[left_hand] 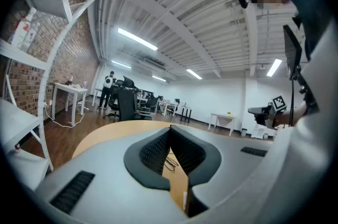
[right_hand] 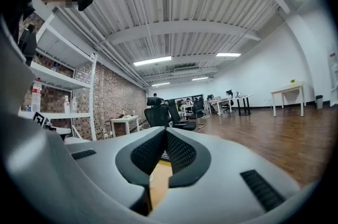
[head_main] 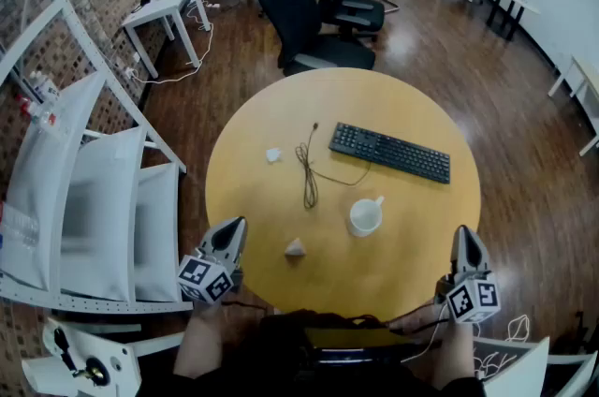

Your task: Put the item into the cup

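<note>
A white cup (head_main: 365, 215) stands on the round wooden table (head_main: 253, 142), right of centre near the front. A small whitish item (head_main: 295, 247) lies left of the cup, close to the front edge. Another small white item (head_main: 272, 155) rests farther back on the left. My left gripper (head_main: 236, 227) hovers at the table's front left edge, jaws shut and empty, its fingertips (left_hand: 170, 130) touching. My right gripper (head_main: 466, 234) is at the front right edge, also shut with nothing between its fingertips (right_hand: 165, 131). Both are well apart from the cup and items.
A black keyboard (head_main: 389, 152) lies behind the cup, with a dark cable (head_main: 308, 172) looped over the table's middle. A black office chair (head_main: 309, 21) stands behind the table. White shelving (head_main: 84, 189) is at the left. Desks and chairs fill the far room.
</note>
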The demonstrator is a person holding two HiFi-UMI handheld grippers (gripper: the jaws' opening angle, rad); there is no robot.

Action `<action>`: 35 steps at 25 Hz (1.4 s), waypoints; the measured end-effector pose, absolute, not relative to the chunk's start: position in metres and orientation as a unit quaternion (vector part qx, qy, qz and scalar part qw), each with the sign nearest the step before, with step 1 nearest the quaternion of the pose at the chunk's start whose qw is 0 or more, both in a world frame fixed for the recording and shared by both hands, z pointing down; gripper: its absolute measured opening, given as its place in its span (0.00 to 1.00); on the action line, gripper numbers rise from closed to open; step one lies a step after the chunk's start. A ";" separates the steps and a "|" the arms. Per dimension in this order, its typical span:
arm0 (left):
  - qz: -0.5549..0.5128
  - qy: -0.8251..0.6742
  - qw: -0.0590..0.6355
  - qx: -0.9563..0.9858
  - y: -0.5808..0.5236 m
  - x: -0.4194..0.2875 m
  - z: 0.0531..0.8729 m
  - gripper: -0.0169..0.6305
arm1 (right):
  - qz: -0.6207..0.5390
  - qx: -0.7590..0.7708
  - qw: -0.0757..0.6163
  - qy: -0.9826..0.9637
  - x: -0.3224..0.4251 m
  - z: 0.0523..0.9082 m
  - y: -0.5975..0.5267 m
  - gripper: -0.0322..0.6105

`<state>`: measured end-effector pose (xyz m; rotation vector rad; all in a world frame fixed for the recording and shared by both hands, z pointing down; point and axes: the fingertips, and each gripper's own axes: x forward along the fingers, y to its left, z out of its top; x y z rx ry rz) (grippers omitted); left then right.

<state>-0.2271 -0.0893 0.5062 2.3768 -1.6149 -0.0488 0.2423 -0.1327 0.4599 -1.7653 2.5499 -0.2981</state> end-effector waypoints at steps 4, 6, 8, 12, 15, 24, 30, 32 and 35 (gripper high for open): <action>0.036 -0.522 0.136 0.841 -0.105 -0.207 0.543 0.05 | -0.092 -0.572 0.009 0.815 0.239 0.458 -0.138 0.07; 0.049 -0.513 0.153 0.843 -0.110 -0.199 0.560 0.10 | -0.088 -0.576 0.002 0.813 0.236 0.452 -0.139 0.07; 0.072 -0.504 0.174 0.843 -0.111 -0.191 0.579 0.16 | -0.094 -0.575 0.003 0.813 0.237 0.458 -0.137 0.07; 0.143 -0.464 0.198 0.852 -0.105 -0.168 0.619 0.29 | -0.107 -0.575 -0.003 0.811 0.242 0.473 -0.129 0.07; 0.198 -0.431 0.185 0.861 -0.101 -0.150 0.639 0.34 | -0.115 -0.580 -0.009 0.806 0.246 0.478 -0.125 0.07; 0.282 -0.384 0.197 0.857 -0.093 -0.129 0.702 0.35 | -0.147 -0.597 -0.037 0.787 0.256 0.501 -0.102 0.07; 0.335 -0.361 0.185 0.851 -0.086 -0.125 0.720 0.35 | -0.156 -0.605 -0.040 0.780 0.263 0.497 -0.097 0.07; 0.343 -0.364 0.183 0.846 -0.086 -0.126 0.725 0.35 | -0.157 -0.603 -0.042 0.781 0.263 0.500 -0.096 0.07; 0.344 -0.386 0.194 0.834 -0.092 -0.132 0.726 0.30 | -0.160 -0.599 -0.045 0.783 0.263 0.504 -0.096 0.07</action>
